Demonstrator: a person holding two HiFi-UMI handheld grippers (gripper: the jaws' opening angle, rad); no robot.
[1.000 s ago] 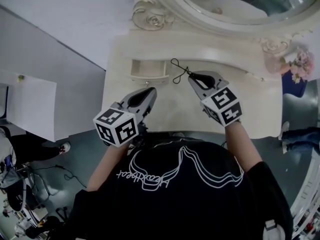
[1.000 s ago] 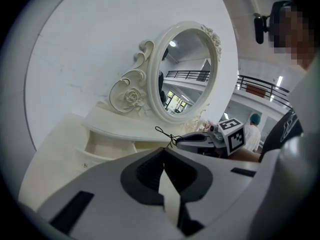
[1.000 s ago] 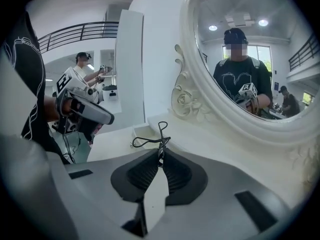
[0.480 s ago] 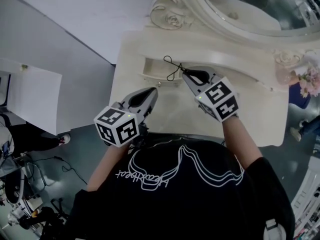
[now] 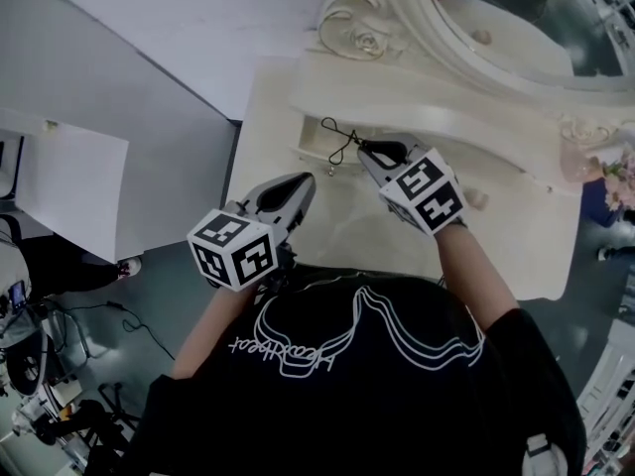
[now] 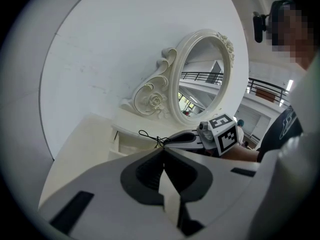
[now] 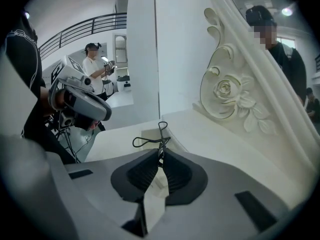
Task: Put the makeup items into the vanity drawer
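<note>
My right gripper [image 5: 363,149] is shut on a thin black eyelash curler [image 5: 340,138], whose looped handles stick out past the jaw tips. The curler hangs over the small open drawer [image 5: 316,150] of the cream vanity [image 5: 327,228]. In the right gripper view the curler [image 7: 150,139] sits pinched at the tips of my right gripper [image 7: 161,153], with the drawer just beyond. My left gripper [image 5: 305,179] hovers over the vanity's front left, shut and with nothing in it. The left gripper view shows its closed tips [image 6: 162,152], the curler [image 6: 149,136] and the drawer [image 6: 119,140].
An oval mirror [image 5: 516,18] in a carved cream frame [image 5: 362,38] rises behind the drawer. A small pale item [image 5: 478,199] lies on the vanity top to the right. Pink flowers [image 5: 620,177] stand at the far right edge. A white wall borders the left side.
My right gripper has carried the curler to the left, from beside the drawer to over it. The left gripper has stayed where it was.
</note>
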